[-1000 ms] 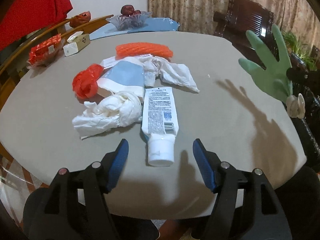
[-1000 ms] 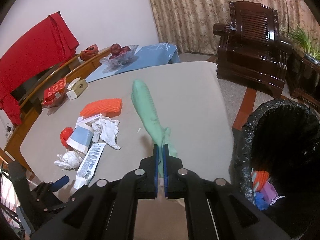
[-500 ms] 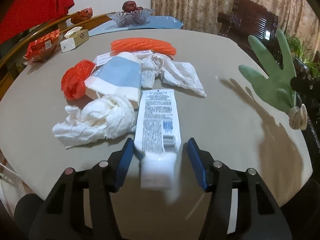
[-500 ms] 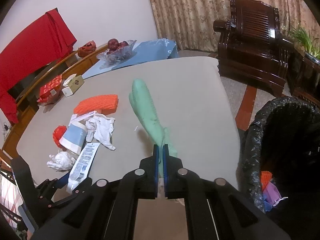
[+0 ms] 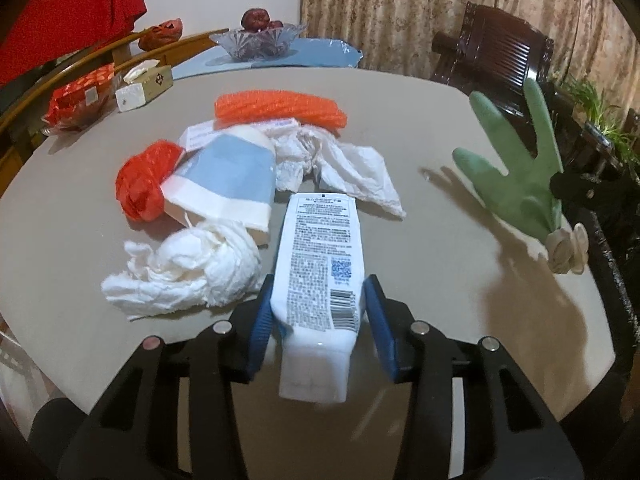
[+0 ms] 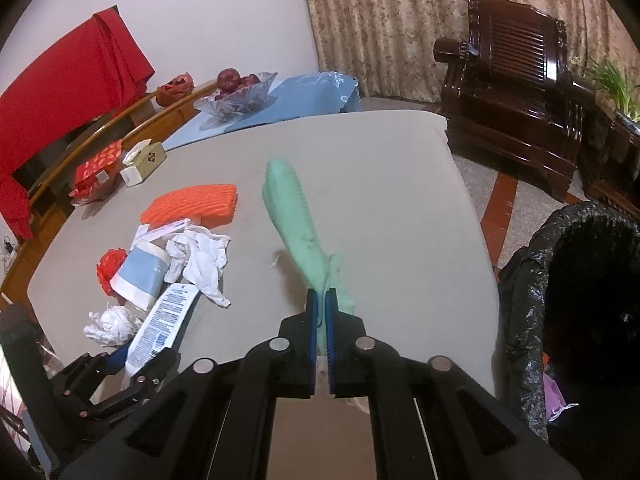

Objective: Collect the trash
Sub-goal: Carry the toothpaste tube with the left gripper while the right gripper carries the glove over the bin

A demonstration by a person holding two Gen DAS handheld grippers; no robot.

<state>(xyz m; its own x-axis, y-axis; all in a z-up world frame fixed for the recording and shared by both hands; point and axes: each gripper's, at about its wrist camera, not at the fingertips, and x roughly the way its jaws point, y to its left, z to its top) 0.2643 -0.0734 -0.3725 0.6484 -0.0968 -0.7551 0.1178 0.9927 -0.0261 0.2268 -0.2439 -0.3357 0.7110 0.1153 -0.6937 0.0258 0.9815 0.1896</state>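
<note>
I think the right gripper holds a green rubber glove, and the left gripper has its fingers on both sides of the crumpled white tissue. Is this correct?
Not quite. The left gripper is closing its fingers on either side of the white tube, not the crumpled white tissue, which lies beside it; the left wrist view shows this. The right gripper does hold the green rubber glove.

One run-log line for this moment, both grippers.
left gripper: closing around white plastic tube | right gripper: shut on green rubber glove | black-lined bin: beside table
</note>
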